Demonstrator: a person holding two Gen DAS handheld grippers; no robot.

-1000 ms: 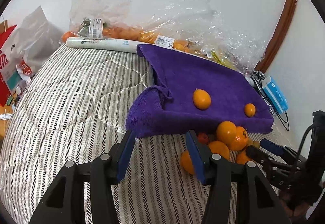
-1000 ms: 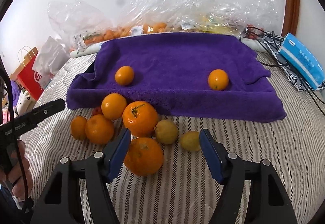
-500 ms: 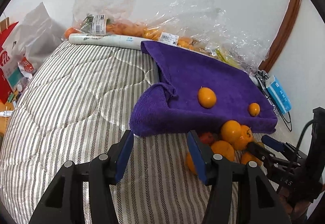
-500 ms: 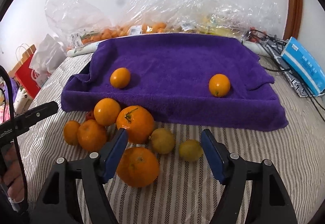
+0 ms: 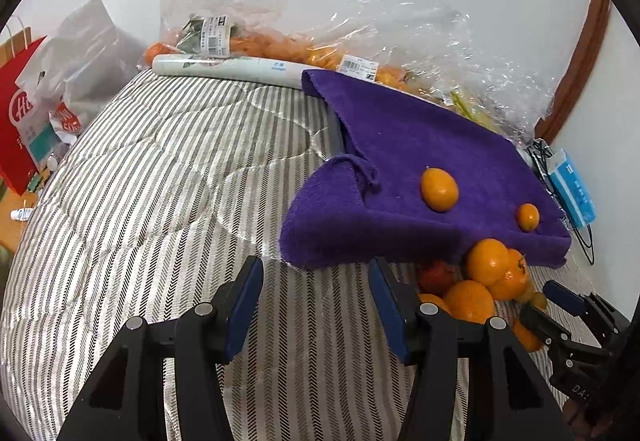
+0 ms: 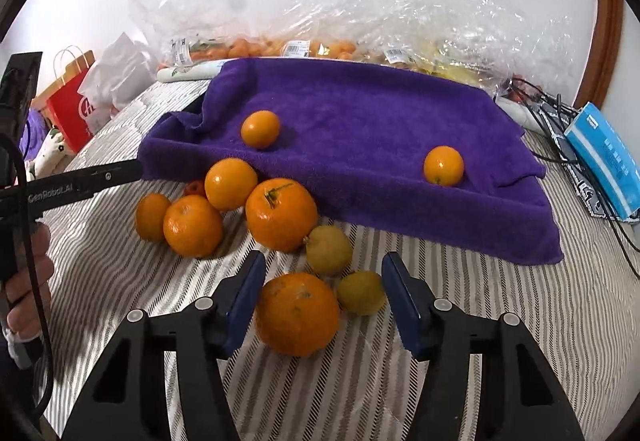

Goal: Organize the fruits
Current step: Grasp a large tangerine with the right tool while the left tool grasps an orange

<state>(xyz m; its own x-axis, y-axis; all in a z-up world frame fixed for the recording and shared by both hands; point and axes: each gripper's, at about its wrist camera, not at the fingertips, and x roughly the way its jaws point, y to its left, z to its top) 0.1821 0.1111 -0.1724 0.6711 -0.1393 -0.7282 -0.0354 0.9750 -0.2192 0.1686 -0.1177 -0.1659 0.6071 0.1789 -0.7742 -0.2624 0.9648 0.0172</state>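
Note:
A purple towel [image 6: 360, 129] lies on the striped bed with two small oranges on it, one left [image 6: 260, 129] and one right [image 6: 443, 165]. Several oranges and two yellow-green fruits are piled in front of it. My right gripper [image 6: 323, 295] is open, its jaws on either side of a large orange [image 6: 297, 314] and a yellow-green fruit [image 6: 361, 293]. My left gripper [image 5: 316, 307] is open and empty over the striped cover, left of the pile [image 5: 480, 281] and just before the towel's [image 5: 420, 161] near corner.
Clear plastic bags of fruit [image 6: 320, 41] lie along the wall behind the towel. A white roll [image 5: 228, 67] lies at the back left. A red paper bag [image 5: 20, 113] stands off the bed's left. A blue box [image 6: 608, 157] and cables lie at the right.
My right gripper has moved forward and down so the large orange now sits between its jaws. My left gripper has drifted slightly left and back; it stays open.

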